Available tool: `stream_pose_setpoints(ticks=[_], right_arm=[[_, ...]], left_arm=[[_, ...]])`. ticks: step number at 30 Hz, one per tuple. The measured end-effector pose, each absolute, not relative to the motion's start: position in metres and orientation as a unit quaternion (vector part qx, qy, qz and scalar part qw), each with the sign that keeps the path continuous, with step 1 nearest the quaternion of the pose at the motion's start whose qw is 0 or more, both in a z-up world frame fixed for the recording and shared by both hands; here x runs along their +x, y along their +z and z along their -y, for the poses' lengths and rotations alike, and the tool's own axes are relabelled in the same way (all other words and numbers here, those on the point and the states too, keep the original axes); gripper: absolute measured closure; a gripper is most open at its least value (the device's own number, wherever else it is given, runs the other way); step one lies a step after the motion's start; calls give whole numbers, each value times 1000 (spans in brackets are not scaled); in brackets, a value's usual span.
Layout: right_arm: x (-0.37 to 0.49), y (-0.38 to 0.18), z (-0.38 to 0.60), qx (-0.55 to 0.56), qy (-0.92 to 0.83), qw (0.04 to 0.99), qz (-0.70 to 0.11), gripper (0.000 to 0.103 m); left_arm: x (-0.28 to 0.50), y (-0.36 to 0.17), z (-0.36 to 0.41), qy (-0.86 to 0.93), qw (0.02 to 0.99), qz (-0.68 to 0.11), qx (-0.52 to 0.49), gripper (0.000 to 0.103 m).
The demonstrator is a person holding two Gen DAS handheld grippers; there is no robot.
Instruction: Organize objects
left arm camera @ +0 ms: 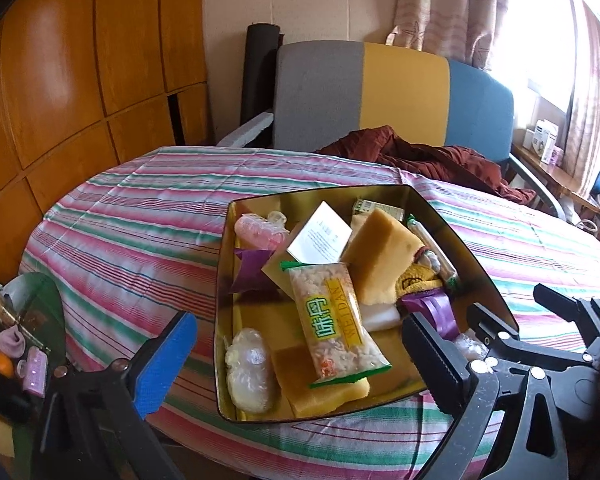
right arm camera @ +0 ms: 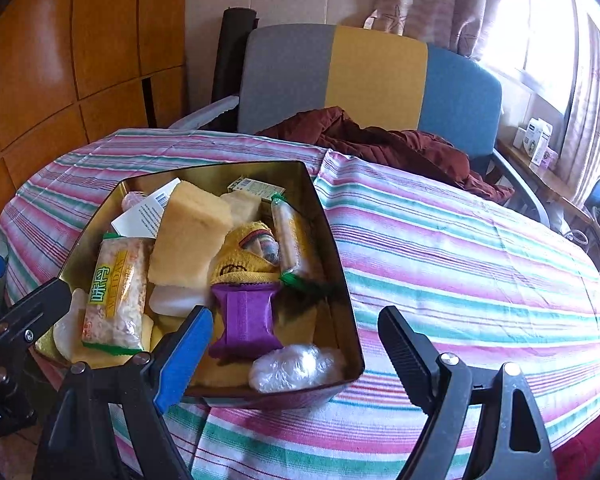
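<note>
Left claw (left arm camera: 300, 364) gapes wide over the gold tin (left arm camera: 224, 280), gripping nothing (snack packet (left arm camera: 336, 320) seemingly untouched); right claw (right arm camera: 296, 344), open and empty, straddles the tin's near right corner.

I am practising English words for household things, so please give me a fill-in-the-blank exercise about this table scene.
1. The snack packet with green ends lies inside a gold metal ____.
2. The striped tablecloth has pink, white and ____ stripes.
3. Both claws, left and right, are ____, holding nothing.
4. The dark red cloth lies on the ____ behind the table.

Missing words: tin; green; open; chair
</note>
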State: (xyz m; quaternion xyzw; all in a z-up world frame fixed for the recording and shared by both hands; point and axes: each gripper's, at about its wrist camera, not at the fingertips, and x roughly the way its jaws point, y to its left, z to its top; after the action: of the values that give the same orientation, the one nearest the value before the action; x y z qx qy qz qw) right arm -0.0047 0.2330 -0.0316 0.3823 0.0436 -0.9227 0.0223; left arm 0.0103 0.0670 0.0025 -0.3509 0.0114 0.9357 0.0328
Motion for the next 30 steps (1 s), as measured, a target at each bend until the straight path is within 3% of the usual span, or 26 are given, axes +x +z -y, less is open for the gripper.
stream_pose_setpoints(ticks=[9,30], right_arm=[[-21,-25,-238,383,-923,23,-30,17],[-20,-41,-226,392,-919,26,-34,17]], left_arm=[[9,0,-68,938,4,-34,-344,0],[0,-9,-54,929,-6,1,-370,0]])
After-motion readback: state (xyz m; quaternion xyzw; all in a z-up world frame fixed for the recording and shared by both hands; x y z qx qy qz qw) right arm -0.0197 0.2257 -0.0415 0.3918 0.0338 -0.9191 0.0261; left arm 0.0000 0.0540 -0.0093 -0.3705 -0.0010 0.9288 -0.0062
